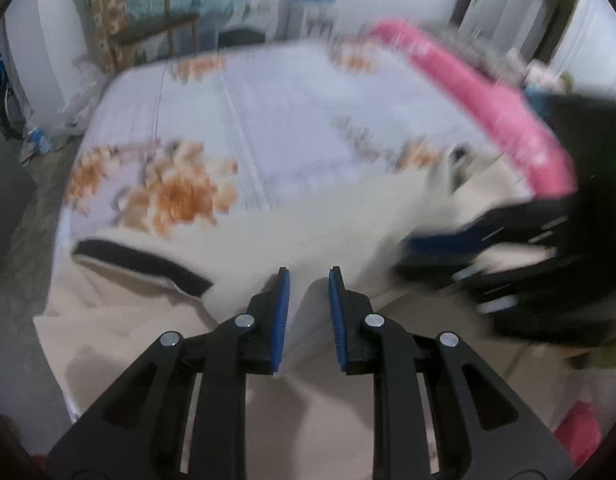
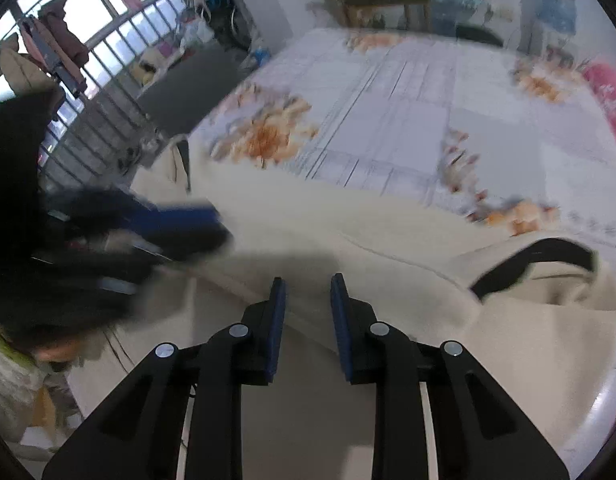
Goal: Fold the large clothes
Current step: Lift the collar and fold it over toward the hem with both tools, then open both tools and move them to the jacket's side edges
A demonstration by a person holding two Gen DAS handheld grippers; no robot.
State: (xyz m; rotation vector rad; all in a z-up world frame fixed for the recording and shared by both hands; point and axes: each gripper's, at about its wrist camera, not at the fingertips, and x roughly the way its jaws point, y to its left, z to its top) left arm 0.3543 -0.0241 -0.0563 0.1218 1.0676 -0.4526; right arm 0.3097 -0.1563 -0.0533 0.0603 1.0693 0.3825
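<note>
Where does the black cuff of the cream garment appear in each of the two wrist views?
Left wrist view: the black cuff lies lower left, left of the left gripper.
Right wrist view: the black cuff lies right of centre, right of the right gripper.
Shared landmark: the orange flower print on the bedsheet.

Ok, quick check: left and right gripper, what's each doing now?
Left gripper: open, nothing between its pads, above the cream garment.
Right gripper: open, holding nothing, over the same garment.
</note>
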